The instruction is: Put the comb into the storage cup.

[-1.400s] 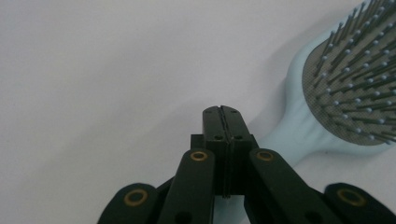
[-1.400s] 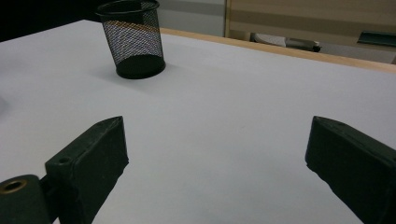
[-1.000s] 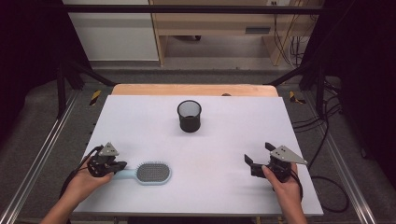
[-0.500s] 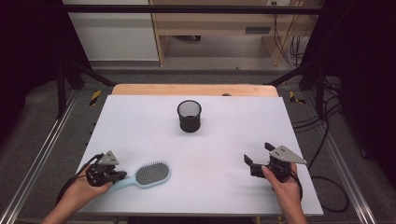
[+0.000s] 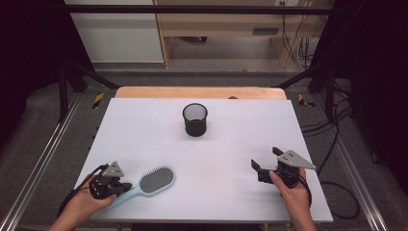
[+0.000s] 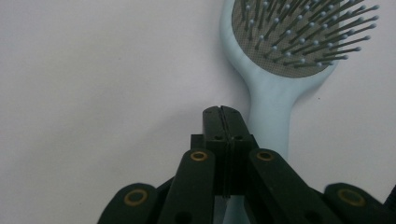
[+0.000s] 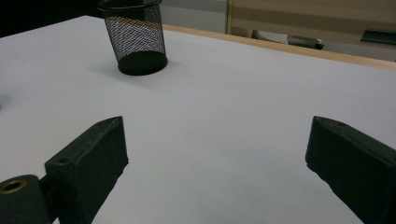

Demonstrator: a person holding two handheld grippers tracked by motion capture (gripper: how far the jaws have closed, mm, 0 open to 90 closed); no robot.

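Near the table's (image 5: pixel 144 125) front left, my left gripper (image 5: pixel 117 185) had its jaws together, touching the brush (image 5: pixel 153 181) handle. My right gripper (image 5: pixel 264 165) stood open. Farther back stood a cup (image 5: pixel 195 119).

The right gripper (image 7: pixel 219 158) has its two black jaws spread wide at the lower corners of the frame, with bare white table (image 7: pixel 224 107) between them. A black mesh pen cup (image 7: pixel 135 37) stands upright at upper left. A wooden table edge crosses the upper right.
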